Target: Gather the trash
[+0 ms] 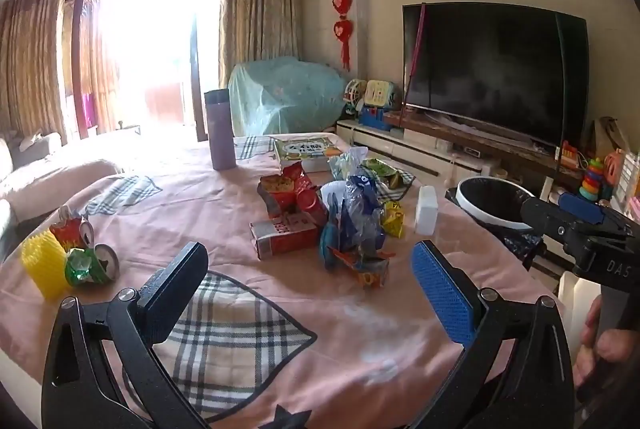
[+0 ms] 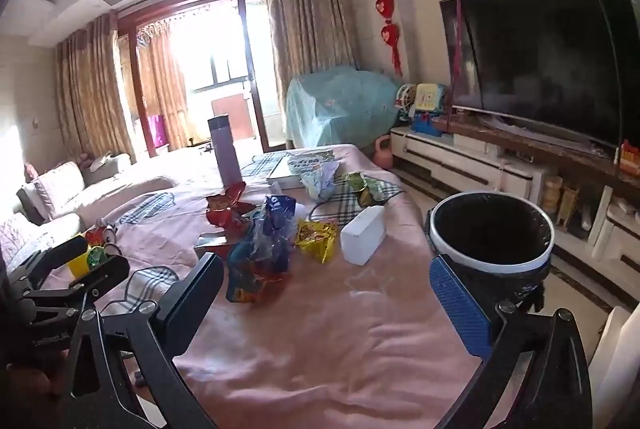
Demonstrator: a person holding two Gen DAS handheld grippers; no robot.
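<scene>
Wrappers (image 1: 356,229) lay heaped mid-desk (image 1: 340,317), with the lined bin (image 2: 490,229) just beside its right edge. Left claw (image 1: 316,293) and right claw (image 2: 332,301) both hovered spread and empty. The blue bag stood roughly upright, long axis near vertical; pinching low across its crumpled waist seemed wisest.

Heap of crumpled snack wrappers (image 1: 352,225) (image 2: 260,249), blue, red and yellow, mid-table on the pink cloth. Red carton (image 1: 282,237) lying flat against the heap. Two crushed cans (image 1: 90,261) at the left edge. Black-lined white bin (image 2: 490,233) (image 1: 494,201) standing beside the table's right edge.
</scene>
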